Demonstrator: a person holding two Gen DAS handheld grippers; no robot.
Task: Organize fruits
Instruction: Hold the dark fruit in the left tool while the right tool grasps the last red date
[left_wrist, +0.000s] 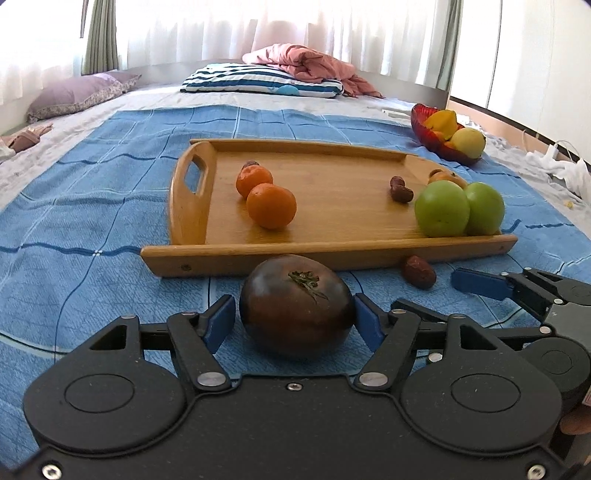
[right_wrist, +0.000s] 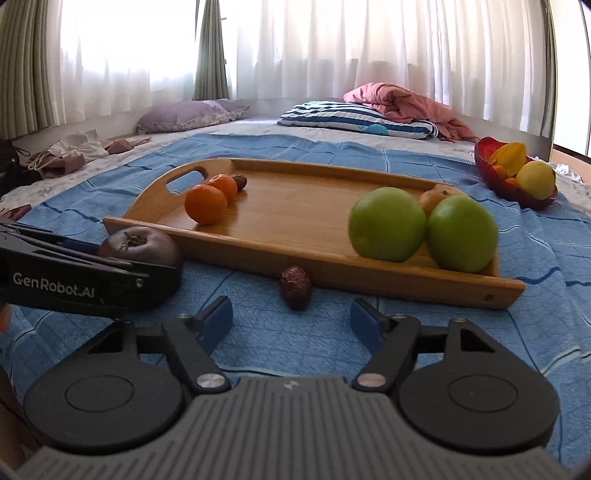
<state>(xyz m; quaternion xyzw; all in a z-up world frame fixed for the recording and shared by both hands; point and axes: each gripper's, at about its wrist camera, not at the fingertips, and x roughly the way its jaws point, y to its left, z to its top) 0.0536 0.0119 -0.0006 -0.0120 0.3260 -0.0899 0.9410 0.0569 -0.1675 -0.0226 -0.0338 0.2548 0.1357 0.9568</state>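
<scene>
- Progress looks like roughly halfway: the wooden tray already holds two oranges, two green apples, a couple of dates and another orange-ish fruit behind the apples.
- What's left, I'd guess: the dark tomato and one loose date, both on the blue bedspread just outside the tray's near rim.
- Your left gripper has the tomato between its blue pads, right pad touching or nearly so, a sliver of gap on the left. Can't tell if it's actually pinching yet.
- Your right gripper is spread wide with nothing in it, the date just ahead.
- Mind the near rim, you need to lift over it. The middle of the tray is wide open.
- The red bowl sits well off to the right.
</scene>
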